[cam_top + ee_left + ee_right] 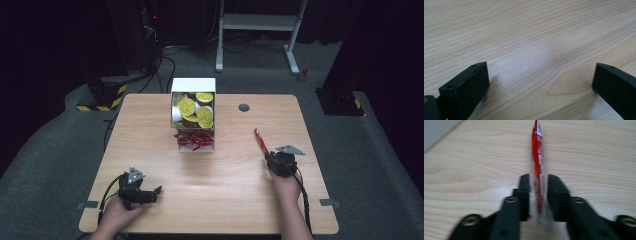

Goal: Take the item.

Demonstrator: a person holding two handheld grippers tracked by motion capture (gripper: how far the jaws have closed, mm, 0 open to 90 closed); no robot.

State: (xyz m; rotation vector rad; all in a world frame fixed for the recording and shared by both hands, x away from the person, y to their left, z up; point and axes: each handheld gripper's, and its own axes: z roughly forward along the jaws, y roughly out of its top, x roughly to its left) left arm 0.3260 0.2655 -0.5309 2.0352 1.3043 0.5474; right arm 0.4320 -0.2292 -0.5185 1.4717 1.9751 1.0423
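Right gripper (538, 192) jaws stand slightly parted around a slim red sachet (537, 157), its white print unreadable; left gripper (540, 82), well apart from the sachet, gapes wide.

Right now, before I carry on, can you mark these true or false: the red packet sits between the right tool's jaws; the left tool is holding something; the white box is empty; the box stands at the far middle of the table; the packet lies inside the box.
1. The red packet sits between the jaws of the right tool: true, with a small gap showing on each side.
2. The left tool is holding something: false. Its jaws stand wide apart over bare table.
3. The white box is empty: false. It holds round yellow-lidded cups and red packets.
4. The box stands at the far middle of the table: true.
5. The packet lies inside the box: false. It is out over the table by the right tool.
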